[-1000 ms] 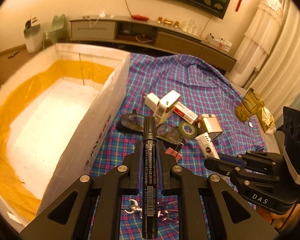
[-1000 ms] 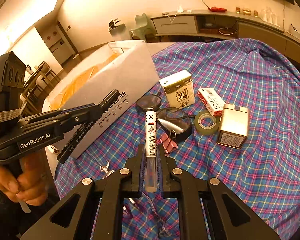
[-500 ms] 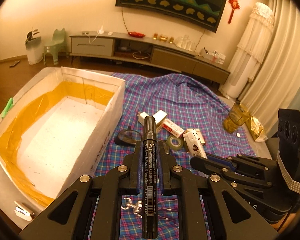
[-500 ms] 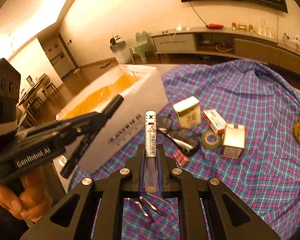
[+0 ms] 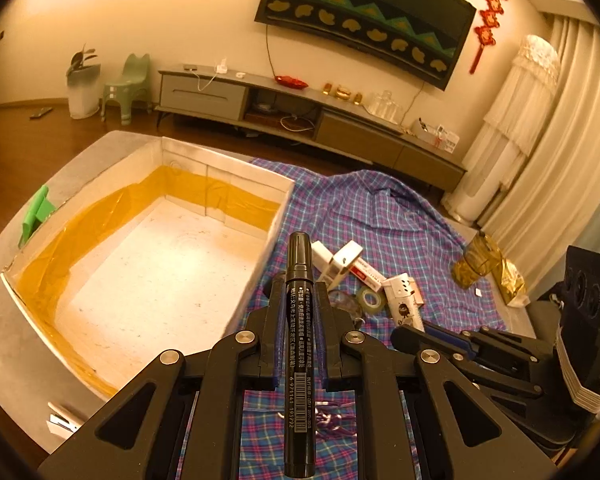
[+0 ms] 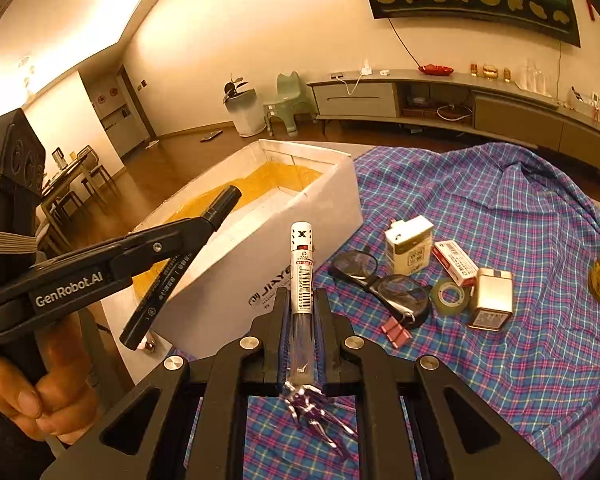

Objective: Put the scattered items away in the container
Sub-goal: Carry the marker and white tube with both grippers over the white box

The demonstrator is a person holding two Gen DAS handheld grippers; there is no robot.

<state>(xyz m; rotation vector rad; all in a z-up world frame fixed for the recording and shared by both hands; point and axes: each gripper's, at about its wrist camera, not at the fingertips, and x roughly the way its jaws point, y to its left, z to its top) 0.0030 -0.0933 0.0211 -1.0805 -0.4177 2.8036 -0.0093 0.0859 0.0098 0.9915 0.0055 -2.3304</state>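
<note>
**Left wrist view: two pens gripped and lined up for the white box**

The black marker lies lengthwise between the closed jaws of the left gripper, cap forward, pointing past the near right corner of the open white box. That box, lined along its lower walls with yellow tape, has a bare floor, so it looks ready to take the first items. In the right wrist view the right gripper is clamped the same way on a clear pen with a white cap, aimed at the box's long right wall. Holding each pen along the jaws keeps it from swinging and, I judge, lets it slide out cleanly once over the opening.

The rest waits on the plaid cloth spread over the bench, right of the box: glasses, a white carton, a red-and-white packet, a tape roll, a small cream tin and pink clips, all clustered near the middle. A person's hand grips the left tool's handle.
</note>
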